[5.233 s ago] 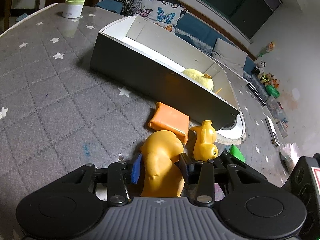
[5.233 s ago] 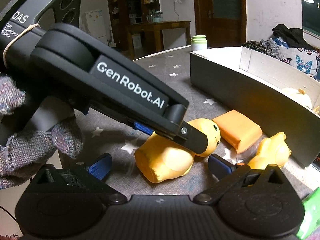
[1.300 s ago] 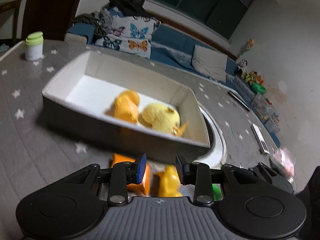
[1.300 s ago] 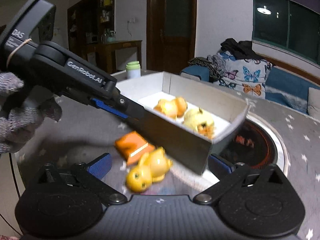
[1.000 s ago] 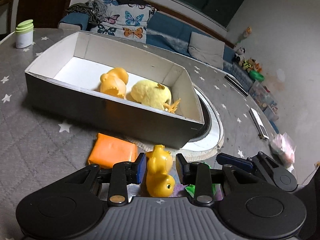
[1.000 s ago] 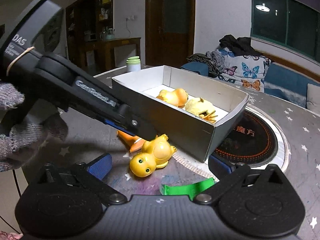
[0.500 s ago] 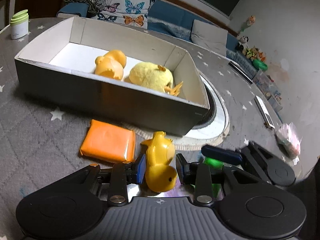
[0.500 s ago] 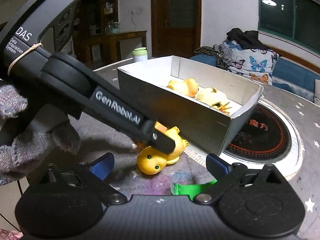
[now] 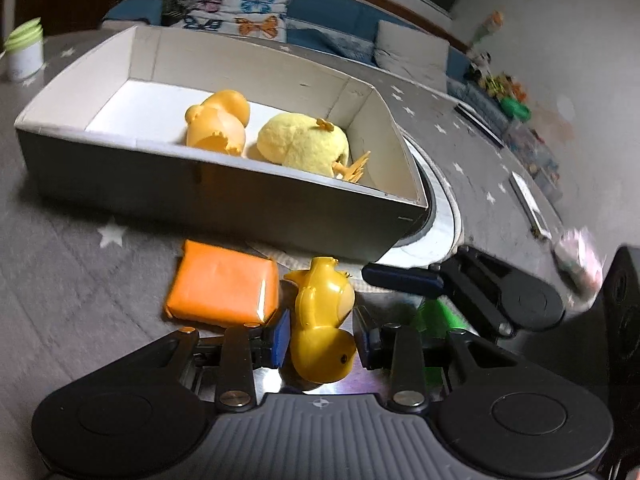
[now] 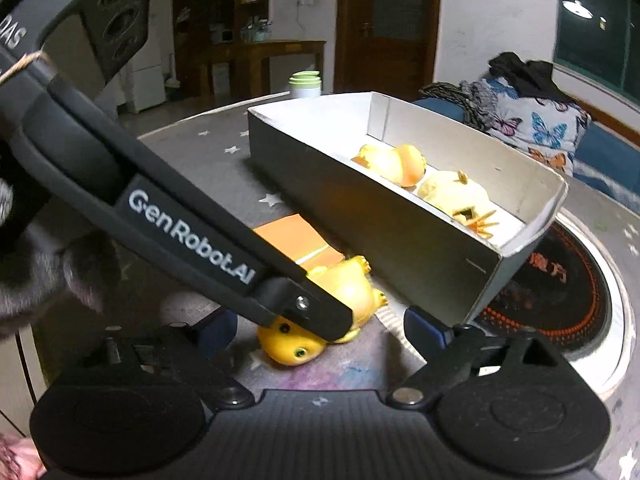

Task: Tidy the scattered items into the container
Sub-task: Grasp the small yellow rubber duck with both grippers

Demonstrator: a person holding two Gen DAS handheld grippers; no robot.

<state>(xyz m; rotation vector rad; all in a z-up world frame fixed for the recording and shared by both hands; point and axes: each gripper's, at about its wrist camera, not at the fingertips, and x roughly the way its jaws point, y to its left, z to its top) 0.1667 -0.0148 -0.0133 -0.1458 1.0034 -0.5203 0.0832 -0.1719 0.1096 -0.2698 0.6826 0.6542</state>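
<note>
My left gripper [image 9: 322, 338] has its jaws on either side of the yellow duck [image 9: 322, 332] on the table, not clamped yet. An orange block [image 9: 224, 290] sits just beside it, with the grey box [image 9: 224, 200] right behind holding an orange toy [image 9: 218, 122] and a plush chick [image 9: 304, 144]. My right gripper [image 10: 320, 326] is wide open and empty. The left gripper's arm reads "GenRobot.AI" and blocks part of the right wrist view.

Blue sofa [image 9: 408, 46] beneath dark windows [image 10: 596, 28]
</note>
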